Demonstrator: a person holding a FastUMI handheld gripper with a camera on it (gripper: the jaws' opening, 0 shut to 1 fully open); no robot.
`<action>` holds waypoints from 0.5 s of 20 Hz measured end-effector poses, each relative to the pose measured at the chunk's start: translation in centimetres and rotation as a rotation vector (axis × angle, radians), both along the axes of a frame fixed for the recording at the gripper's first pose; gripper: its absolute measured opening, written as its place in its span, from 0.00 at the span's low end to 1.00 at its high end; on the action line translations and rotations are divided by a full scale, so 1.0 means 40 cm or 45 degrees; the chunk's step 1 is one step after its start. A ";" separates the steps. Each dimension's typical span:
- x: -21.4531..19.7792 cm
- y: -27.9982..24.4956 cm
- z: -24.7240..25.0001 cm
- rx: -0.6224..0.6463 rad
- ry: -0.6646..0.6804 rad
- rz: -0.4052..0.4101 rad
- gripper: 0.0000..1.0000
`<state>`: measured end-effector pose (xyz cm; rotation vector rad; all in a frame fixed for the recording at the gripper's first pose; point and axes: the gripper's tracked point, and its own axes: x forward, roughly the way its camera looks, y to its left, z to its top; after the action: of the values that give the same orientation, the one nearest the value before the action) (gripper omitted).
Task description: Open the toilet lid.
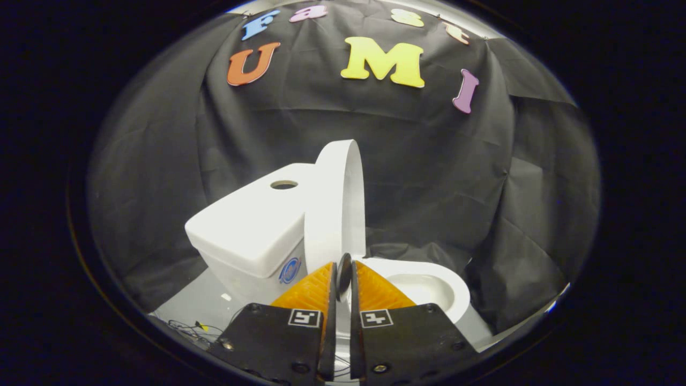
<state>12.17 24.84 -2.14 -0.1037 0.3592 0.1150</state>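
Note:
A white toilet stands just ahead of me on a pale floor. Its lid point(335, 203) is raised upright and leans back towards the tank point(252, 225). To the right of the lid lies the bowl point(429, 287) with its seat rim uncovered. My gripper point(344, 279) is low in front of the lid's lower end, its fingers drawn close together with only a narrow slit between them. A small dark oval piece point(344, 272) sits between the tips; I cannot tell what it is. The fingers hide the hinge area.
The tank top has a round hole point(284, 185) and a blue sticker point(290, 271) low on its front. Thin wires point(187, 328) lie on the floor left of the fingers. Black cloth point(525, 225) hangs close behind and to the right of the bowl.

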 end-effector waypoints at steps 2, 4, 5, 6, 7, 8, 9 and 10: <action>-0.004 0.000 0.027 0.038 -0.049 0.042 0.17; -0.022 -0.012 0.094 0.069 -0.155 0.063 0.28; -0.029 -0.018 0.128 0.084 -0.216 0.073 0.41; -0.036 -0.026 0.161 0.097 -0.269 0.076 0.55; -0.042 -0.038 0.188 0.109 -0.317 0.079 0.68; -0.049 -0.048 0.217 0.126 -0.361 0.091 0.82; -0.061 -0.055 0.243 0.140 -0.398 0.109 0.84; -0.080 -0.063 0.269 0.163 -0.436 0.146 0.86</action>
<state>8.96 22.32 8.62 -0.0163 0.0037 0.2300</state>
